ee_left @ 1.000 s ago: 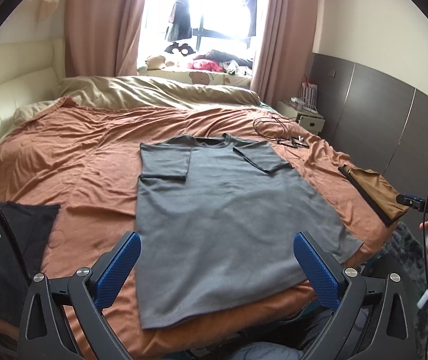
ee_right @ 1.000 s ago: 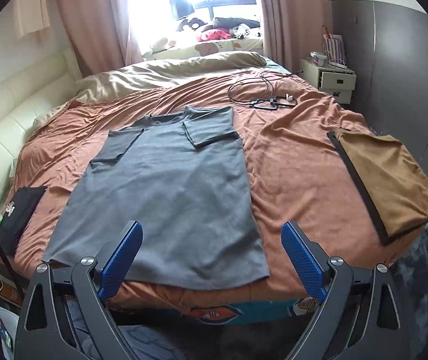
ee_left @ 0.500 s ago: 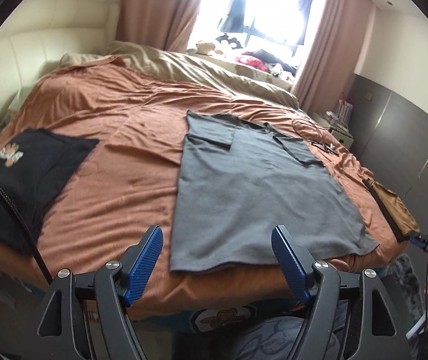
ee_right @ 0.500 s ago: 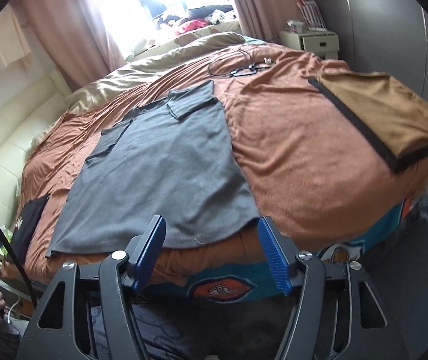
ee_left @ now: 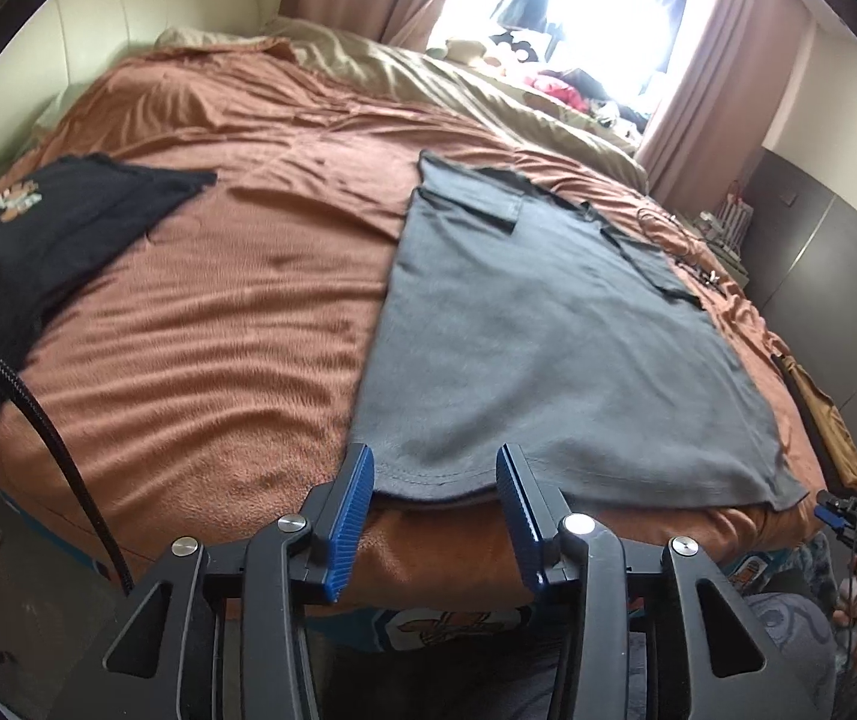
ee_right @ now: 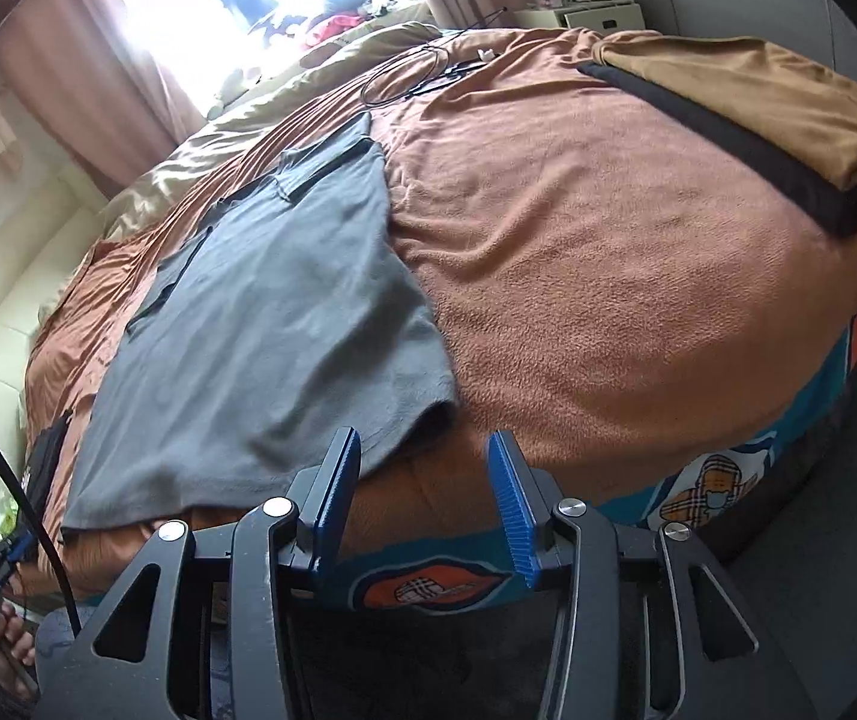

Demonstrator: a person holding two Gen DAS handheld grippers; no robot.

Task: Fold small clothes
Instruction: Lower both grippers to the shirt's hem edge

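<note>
A grey T-shirt lies flat on the brown bedspread, both sleeves folded inward, its hem at the bed's near edge. My left gripper is down at the hem's left corner; its jaws are closing, the corner of the cloth lies between the blue pads, and the pads do not press on it. The same grey T-shirt shows in the right wrist view. My right gripper is at the hem's right corner, which is slightly lifted. Its jaws are closing too, with the cloth edge between them and no pad contact visible.
A folded black garment lies at the bed's left side. A folded tan garment rests at the right edge. Black cables lie near the beige duvet. A nightstand stands beyond. The bed's side panel is below.
Both grippers have come down from above the bed to the shirt's near hem and rolled. Their jaws have narrowed a great deal around the two hem corners.
</note>
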